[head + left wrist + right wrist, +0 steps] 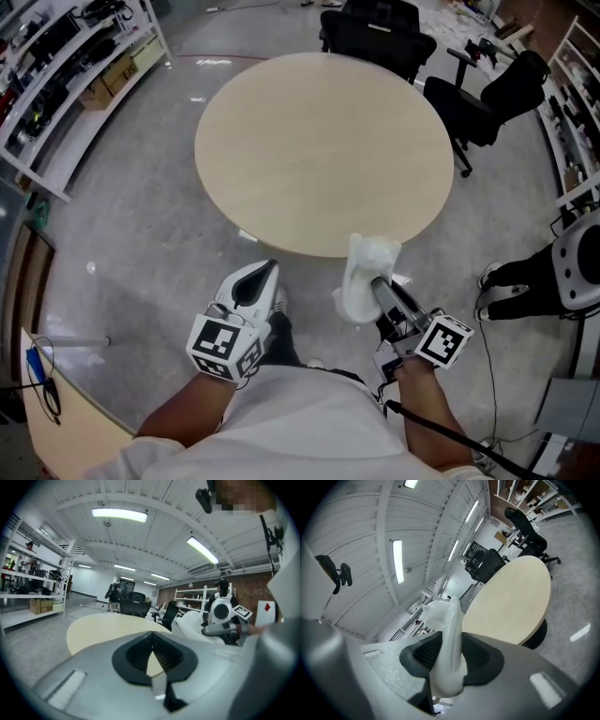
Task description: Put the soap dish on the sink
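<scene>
Concrete floor, with a round table [323, 150] at frame centre and chairs [483, 98] at upper right. We find the white soap dish [366, 281] at lower centre, by the table's near edge, clamped edgewise in the right gripper [382, 289]. The left gripper [265, 270], lower left, has its jaws together and holds nothing.

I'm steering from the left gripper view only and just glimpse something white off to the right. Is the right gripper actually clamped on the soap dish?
Observer: Yes. The right gripper view shows the right gripper closed on the white soap dish, which sticks up between its jaws.
Operator: Where are we relative to the table?
Observer: In the head view, the left gripper and the right gripper both appear short of the round table's near edge, over the floor.
Operator: Any sink nearby?
Observer: No sink shows in any of the three views.
</scene>
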Motion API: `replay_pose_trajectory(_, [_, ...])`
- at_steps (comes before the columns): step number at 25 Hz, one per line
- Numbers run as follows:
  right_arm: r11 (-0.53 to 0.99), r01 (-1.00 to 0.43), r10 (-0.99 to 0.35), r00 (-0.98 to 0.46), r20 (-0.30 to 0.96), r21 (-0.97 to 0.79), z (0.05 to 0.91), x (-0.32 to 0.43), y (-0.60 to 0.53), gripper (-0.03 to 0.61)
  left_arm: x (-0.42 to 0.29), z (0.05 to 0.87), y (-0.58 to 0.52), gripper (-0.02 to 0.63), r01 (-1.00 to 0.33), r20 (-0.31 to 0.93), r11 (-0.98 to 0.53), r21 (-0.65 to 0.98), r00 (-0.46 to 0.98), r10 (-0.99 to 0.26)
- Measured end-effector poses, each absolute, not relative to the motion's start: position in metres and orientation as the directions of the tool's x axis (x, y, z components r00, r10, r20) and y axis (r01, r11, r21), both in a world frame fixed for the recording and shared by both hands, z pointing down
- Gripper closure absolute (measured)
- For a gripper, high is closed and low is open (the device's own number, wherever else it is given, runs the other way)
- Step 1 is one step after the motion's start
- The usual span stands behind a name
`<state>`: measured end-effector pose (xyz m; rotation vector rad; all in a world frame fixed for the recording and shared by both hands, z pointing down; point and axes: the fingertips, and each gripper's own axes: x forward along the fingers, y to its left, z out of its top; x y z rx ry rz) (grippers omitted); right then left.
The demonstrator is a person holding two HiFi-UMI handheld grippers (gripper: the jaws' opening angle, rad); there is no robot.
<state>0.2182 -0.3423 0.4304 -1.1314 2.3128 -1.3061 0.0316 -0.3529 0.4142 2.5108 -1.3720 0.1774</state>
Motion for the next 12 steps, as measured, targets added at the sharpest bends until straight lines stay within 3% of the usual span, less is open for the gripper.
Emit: replay_pose_trajectory(12, [0.229,-0.541,-0.728,-0.647,0.227,-0.809,0.444,0.171,-0.424,0.443,0.001,0.423,-0.447,0.609,-0.799,0.284,-0.569,0.195,0.601,-0.747])
